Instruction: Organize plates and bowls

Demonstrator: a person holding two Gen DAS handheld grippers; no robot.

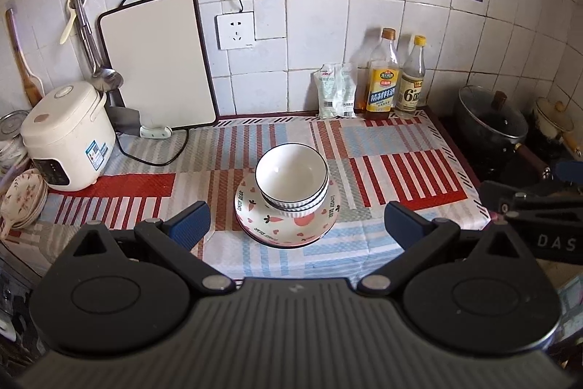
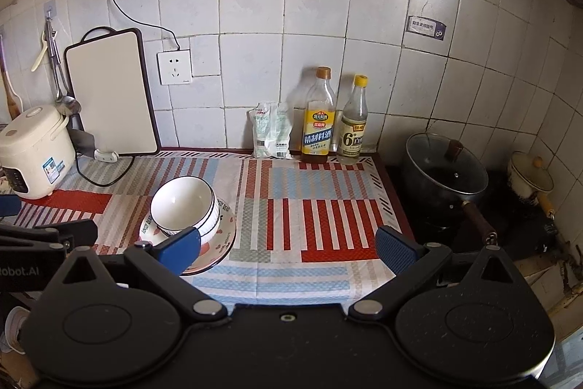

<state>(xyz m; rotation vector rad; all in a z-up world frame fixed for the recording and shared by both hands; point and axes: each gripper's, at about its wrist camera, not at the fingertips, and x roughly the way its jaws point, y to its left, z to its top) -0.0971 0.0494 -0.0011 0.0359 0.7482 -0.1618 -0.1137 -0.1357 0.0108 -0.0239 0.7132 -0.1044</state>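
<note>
Stacked white bowls with dark rims (image 1: 291, 179) sit on stacked plates with pink carrot and heart patterns (image 1: 288, 225) in the middle of the striped cloth. The bowls (image 2: 186, 206) and plates (image 2: 218, 243) also show in the right wrist view, at the left. My left gripper (image 1: 297, 223) is open and empty, just in front of the stack. My right gripper (image 2: 288, 248) is open and empty, to the right of the stack, its left fingertip (image 2: 180, 248) overlapping the plates in view.
A white rice cooker (image 1: 65, 137) and floral plates (image 1: 23, 203) stand at the left. A cutting board (image 1: 158, 61) leans on the wall. Two bottles (image 1: 395, 79) and a packet (image 1: 335, 90) stand at the back. A lidded pot (image 2: 446, 174) sits on the stove at the right.
</note>
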